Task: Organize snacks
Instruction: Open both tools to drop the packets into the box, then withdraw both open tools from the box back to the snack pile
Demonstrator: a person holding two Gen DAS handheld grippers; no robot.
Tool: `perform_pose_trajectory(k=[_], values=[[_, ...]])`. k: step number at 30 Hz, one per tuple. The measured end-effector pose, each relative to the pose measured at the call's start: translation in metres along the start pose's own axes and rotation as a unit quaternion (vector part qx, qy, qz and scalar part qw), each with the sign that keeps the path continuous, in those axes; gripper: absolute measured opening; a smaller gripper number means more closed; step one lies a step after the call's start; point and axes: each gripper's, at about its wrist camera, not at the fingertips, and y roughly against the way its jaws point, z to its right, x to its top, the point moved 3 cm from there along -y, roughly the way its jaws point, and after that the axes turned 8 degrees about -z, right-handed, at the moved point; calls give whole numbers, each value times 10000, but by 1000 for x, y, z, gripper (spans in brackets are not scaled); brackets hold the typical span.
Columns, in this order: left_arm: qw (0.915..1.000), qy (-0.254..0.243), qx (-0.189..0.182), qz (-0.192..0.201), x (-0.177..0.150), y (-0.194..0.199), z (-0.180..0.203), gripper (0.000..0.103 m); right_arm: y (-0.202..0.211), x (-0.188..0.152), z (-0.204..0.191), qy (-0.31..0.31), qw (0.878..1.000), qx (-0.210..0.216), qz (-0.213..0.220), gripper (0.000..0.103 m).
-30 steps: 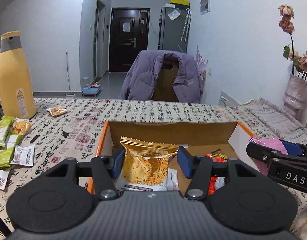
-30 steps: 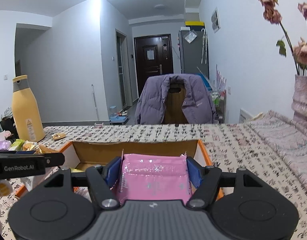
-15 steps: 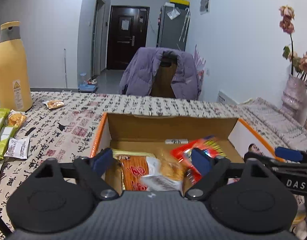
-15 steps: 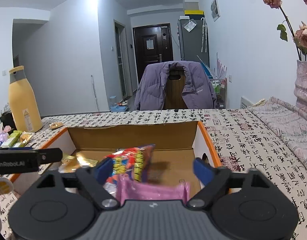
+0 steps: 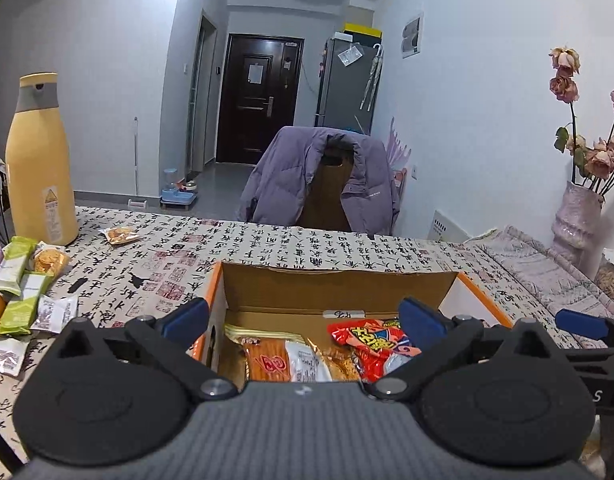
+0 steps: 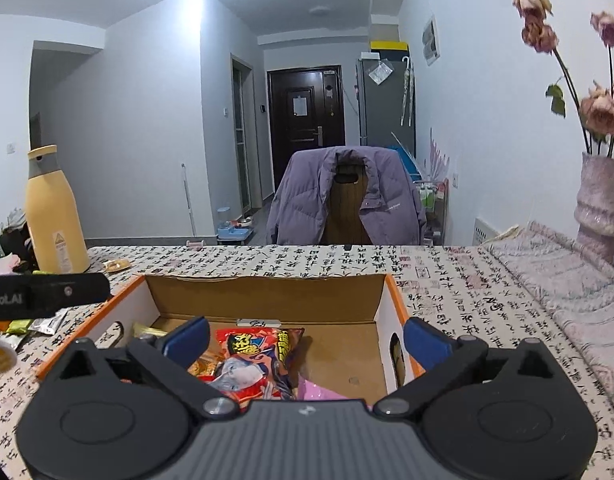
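Since the earlier frame, both packets have left the grippers: the orange snack packet (image 5: 281,362) and pink packet (image 6: 327,394) now lie in the cardboard box (image 5: 339,286). The left gripper (image 5: 303,316) and right gripper (image 6: 307,338) have just been opening; both jaws stand wide and empty above the box's near edge, angled slightly downward. A red packet (image 6: 253,360) lies between them.
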Motion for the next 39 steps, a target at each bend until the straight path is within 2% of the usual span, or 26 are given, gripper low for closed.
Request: perform_pose_trajectory(k=[10, 18, 27, 33, 36, 39], values=[[9999, -43, 103, -66, -23, 36, -8, 103, 36, -24, -5, 68, 9998, -66, -165, 103], [9996, -112, 178, -208, -56, 62, -17, 103, 67, -59, -8, 69, 9992, -101, -381, 103], [9985, -99, 236, -482, -98, 82, -32, 103, 75, -106, -18, 181, 9952, -19, -966, 103], [9982, -46, 282, -534, -108, 91, -41, 103, 64, -115, -32, 215, 9910, 55, -1322, 91], [9979, -56, 291, -580, -113, 94, -43, 103, 52, -115, -32, 117, 9892, 123, -1459, 80], [9974, -57, 297, -648, -119, 96, -46, 103, 39, -114, -32, 11, 9868, 215, -1608, 73]])
